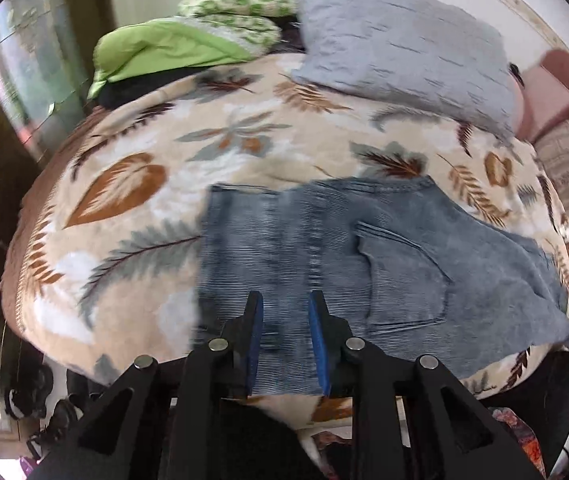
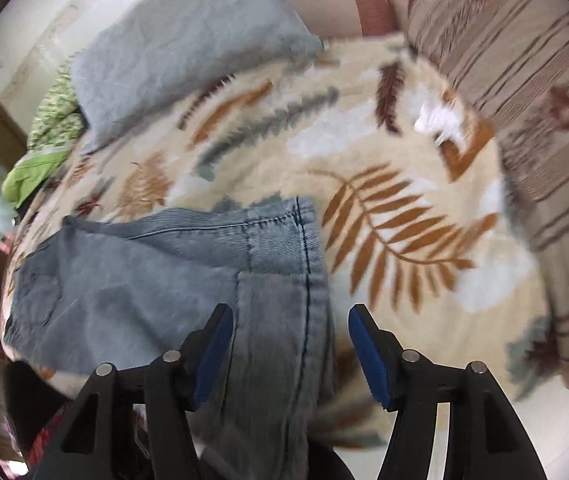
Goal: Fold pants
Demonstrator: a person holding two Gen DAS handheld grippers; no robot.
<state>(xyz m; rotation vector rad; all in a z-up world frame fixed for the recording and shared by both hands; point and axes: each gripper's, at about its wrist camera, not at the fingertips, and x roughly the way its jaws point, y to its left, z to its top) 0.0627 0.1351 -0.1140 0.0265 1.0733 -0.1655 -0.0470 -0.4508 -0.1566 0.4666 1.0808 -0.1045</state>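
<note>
Faded blue denim pants point(image 1: 344, 256) lie spread on a leaf-patterned blanket point(image 1: 132, 208), with a back pocket facing up. My left gripper point(image 1: 286, 304) hovers over the pants' near edge with its blue-padded jaws a little apart and nothing between them. In the right wrist view the pants point(image 2: 156, 280) lie with a stitched hem toward the right, and a part runs down toward the camera. My right gripper point(image 2: 290, 320) is wide open above that part, empty.
A grey pillow point(image 1: 396, 36) and a green quilt point(image 1: 172, 52) lie at the far side of the bed. A striped brown cushion point(image 2: 524, 92) borders the blanket point(image 2: 404, 160) on the right. The bed's near edge drops to a cluttered floor point(image 1: 32, 400).
</note>
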